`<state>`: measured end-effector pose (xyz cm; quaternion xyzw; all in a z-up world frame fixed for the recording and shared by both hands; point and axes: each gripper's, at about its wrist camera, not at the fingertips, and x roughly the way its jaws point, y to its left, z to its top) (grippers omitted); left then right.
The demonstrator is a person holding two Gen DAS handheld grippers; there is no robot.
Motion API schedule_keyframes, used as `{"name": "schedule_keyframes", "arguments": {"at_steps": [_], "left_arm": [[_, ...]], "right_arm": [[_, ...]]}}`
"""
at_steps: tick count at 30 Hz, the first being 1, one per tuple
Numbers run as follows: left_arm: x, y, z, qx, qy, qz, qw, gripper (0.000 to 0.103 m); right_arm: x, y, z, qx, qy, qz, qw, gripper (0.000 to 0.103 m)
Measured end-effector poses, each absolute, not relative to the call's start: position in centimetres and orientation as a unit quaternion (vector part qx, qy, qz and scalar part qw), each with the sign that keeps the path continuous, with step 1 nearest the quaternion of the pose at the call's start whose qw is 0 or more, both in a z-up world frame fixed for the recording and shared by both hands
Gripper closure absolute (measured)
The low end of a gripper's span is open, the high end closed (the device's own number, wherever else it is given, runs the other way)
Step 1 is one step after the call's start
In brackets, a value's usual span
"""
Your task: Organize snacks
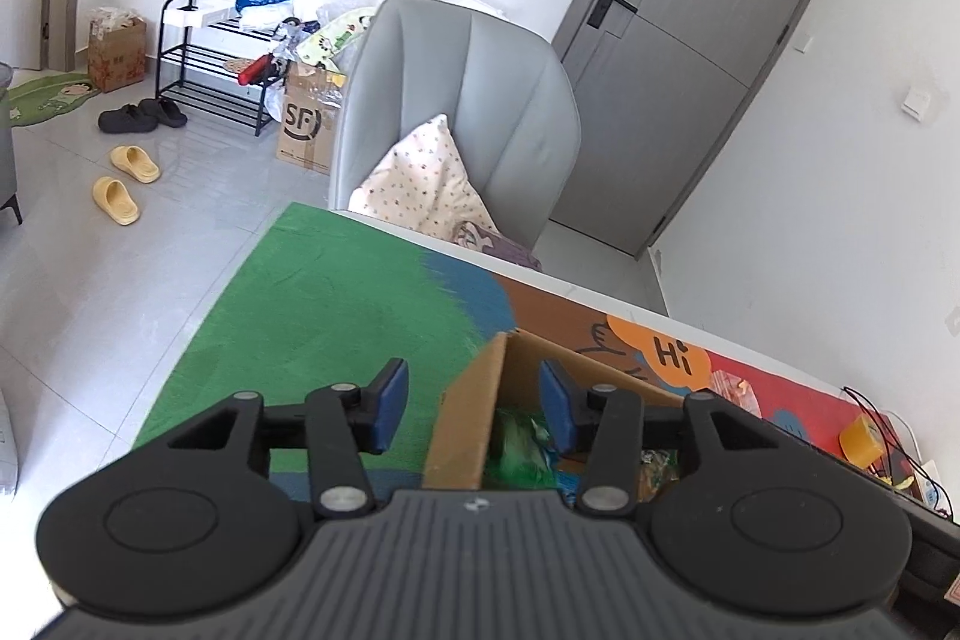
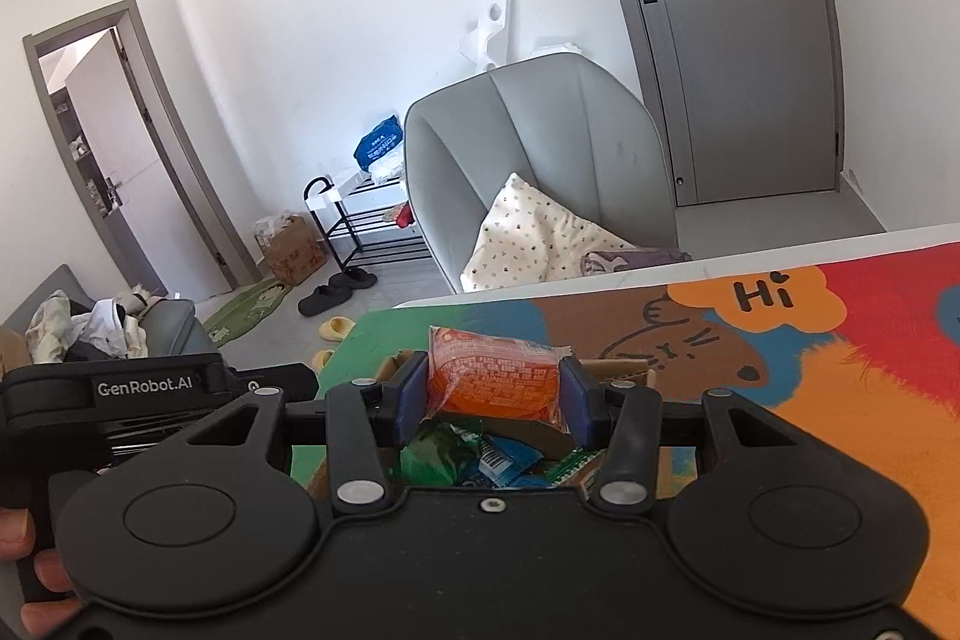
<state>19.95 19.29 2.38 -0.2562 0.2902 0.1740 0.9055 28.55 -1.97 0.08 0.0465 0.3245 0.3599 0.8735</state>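
Note:
A brown cardboard box [image 1: 474,400] stands on the colourful table mat [image 1: 336,292]. My left gripper [image 1: 474,403] is open and straddles the box's left wall without gripping it, one finger outside and one inside. Green and blue snack packets [image 1: 516,445] lie inside the box. In the right wrist view my right gripper [image 2: 493,397] is shut on an orange snack packet [image 2: 495,379] and holds it above the box [image 2: 624,370]. Green and blue packets [image 2: 462,454] lie in the box below it. The left gripper's body [image 2: 150,388] shows at the left.
A grey armchair [image 1: 456,112] with a patterned cushion [image 1: 420,178] stands behind the table's far edge. More snack packets [image 1: 735,394] and a yellow item [image 1: 864,439] lie on the mat at the right. A shoe rack [image 1: 210,58], boxes and slippers are on the floor.

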Motion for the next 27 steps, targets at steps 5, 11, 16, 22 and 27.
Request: {"name": "schedule_keyframes", "arguments": {"at_steps": [5, 11, 16, 22, 27], "left_arm": [[19.1, 19.9, 2.4, -0.257, 0.287, 0.189, 0.903, 0.035], [18.3, 19.3, 2.5, -0.246, 0.286, 0.194, 0.906, 0.012], [17.9, 18.1, 2.6, -0.234, 0.295, 0.185, 0.908, 0.008], [17.0, 16.1, 2.7, -0.206, 0.306, 0.174, 0.913, 0.005], [16.3, 14.3, 2.7, -0.187, 0.320, 0.159, 0.915, 0.003]], "right_arm": [[28.3, -1.5, 0.0, 0.059, 0.321, 0.359, 0.875, 0.020], [27.6, -3.4, 0.3, 0.075, 0.330, 0.335, 0.879, 0.017], [26.4, -5.3, 0.6, 0.075, 0.331, 0.321, 0.884, 0.011], [25.2, -7.5, 0.7, 0.080, 0.336, 0.305, 0.888, 0.006], [23.8, -9.2, 1.0, 0.078, 0.336, 0.296, 0.891, 0.000]]}}
